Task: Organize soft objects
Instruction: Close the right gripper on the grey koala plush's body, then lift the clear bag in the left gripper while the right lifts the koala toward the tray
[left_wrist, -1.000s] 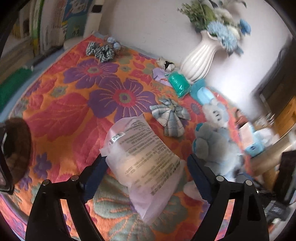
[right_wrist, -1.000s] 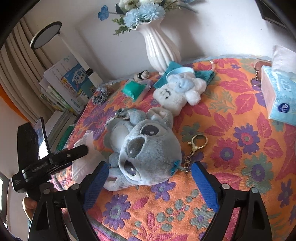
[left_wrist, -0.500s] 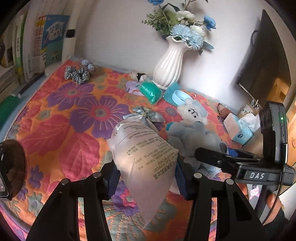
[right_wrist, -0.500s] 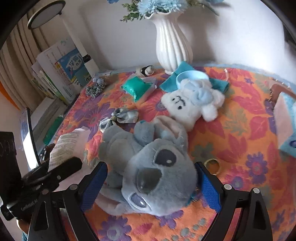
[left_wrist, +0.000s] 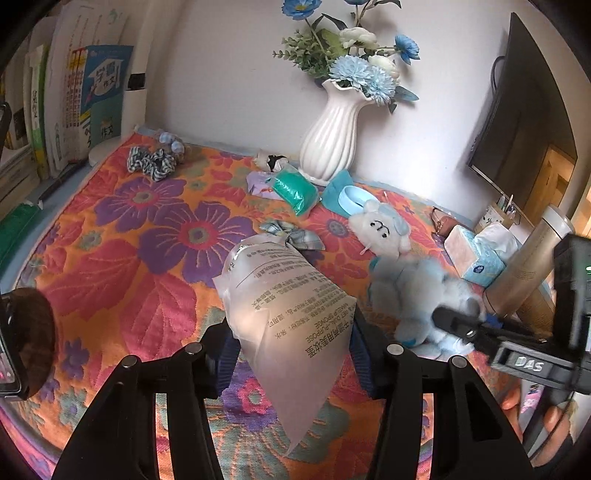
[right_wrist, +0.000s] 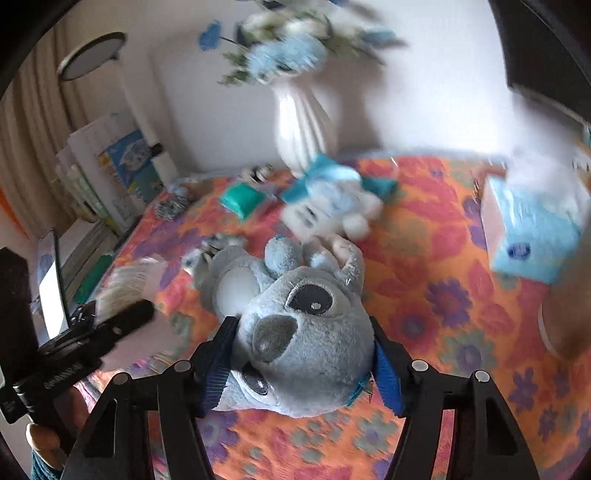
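Note:
My left gripper (left_wrist: 291, 347) is shut on a translucent plastic sponge packet (left_wrist: 288, 302) with printed text and holds it above the floral cloth (left_wrist: 122, 266). My right gripper (right_wrist: 301, 365) is shut on the head of a grey plush koala (right_wrist: 295, 325), lifted off the cloth; it also shows blurred in the left wrist view (left_wrist: 417, 291). A white plush (left_wrist: 382, 230), a plaid bow (left_wrist: 291, 236), a green pouch (left_wrist: 295, 186) and a striped scrunchie (left_wrist: 151, 160) lie on the cloth.
A white vase (left_wrist: 332, 136) with blue flowers stands at the back wall. Books (left_wrist: 74, 99) stand at the back left. A blue tissue box (left_wrist: 476, 254) and a tall gold cylinder (left_wrist: 528, 266) are at the right. A teal headband cloth (left_wrist: 340, 192) lies by the vase.
My left gripper closed on the packet and lifted it. My right gripper closed on the koala's head and raised it; the right view is now blurred by motion.

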